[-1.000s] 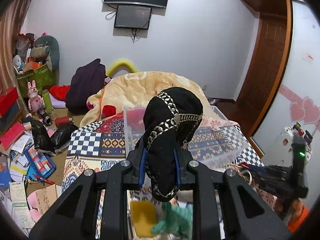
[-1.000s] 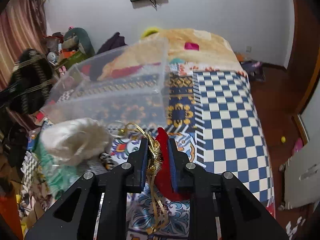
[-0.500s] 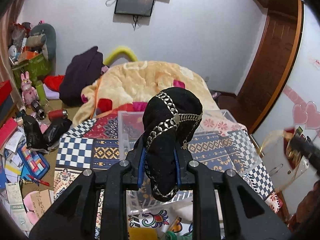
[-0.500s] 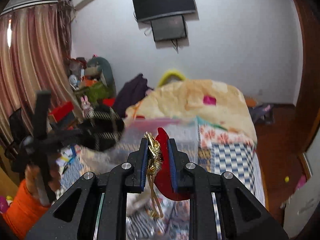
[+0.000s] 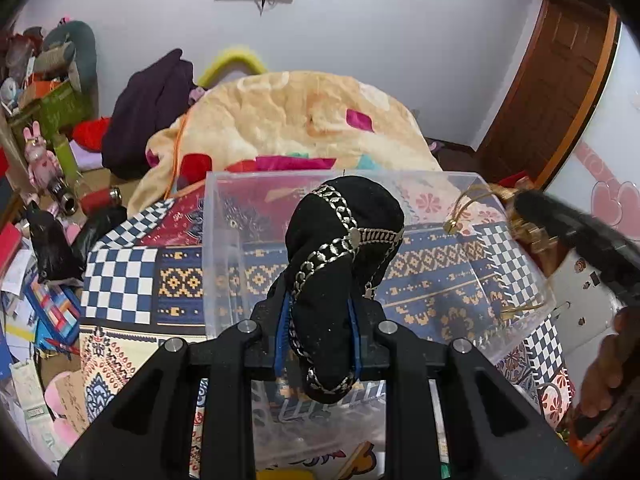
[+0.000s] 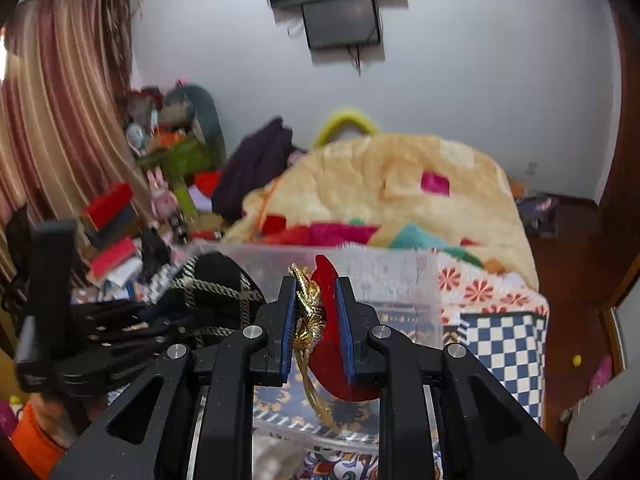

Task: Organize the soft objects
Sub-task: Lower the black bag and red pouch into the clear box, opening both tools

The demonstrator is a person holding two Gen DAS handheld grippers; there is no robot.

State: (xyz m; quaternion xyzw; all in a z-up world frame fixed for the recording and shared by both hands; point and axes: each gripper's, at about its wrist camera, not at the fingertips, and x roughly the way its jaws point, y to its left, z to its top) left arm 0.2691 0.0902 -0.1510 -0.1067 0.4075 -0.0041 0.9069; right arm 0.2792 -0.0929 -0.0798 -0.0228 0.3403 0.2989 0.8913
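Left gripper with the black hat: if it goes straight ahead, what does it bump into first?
Probably the clear plastic box on the bed. The left gripper, holding the black hat, points over its open top, though depth is hard to judge.

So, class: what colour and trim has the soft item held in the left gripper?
Black cloth with silver braid trim, clearest in the left wrist view.

left claw (image 5: 319, 344) | now over clear bin (image 5: 224, 248) | right claw (image 6: 316, 334) | joined it
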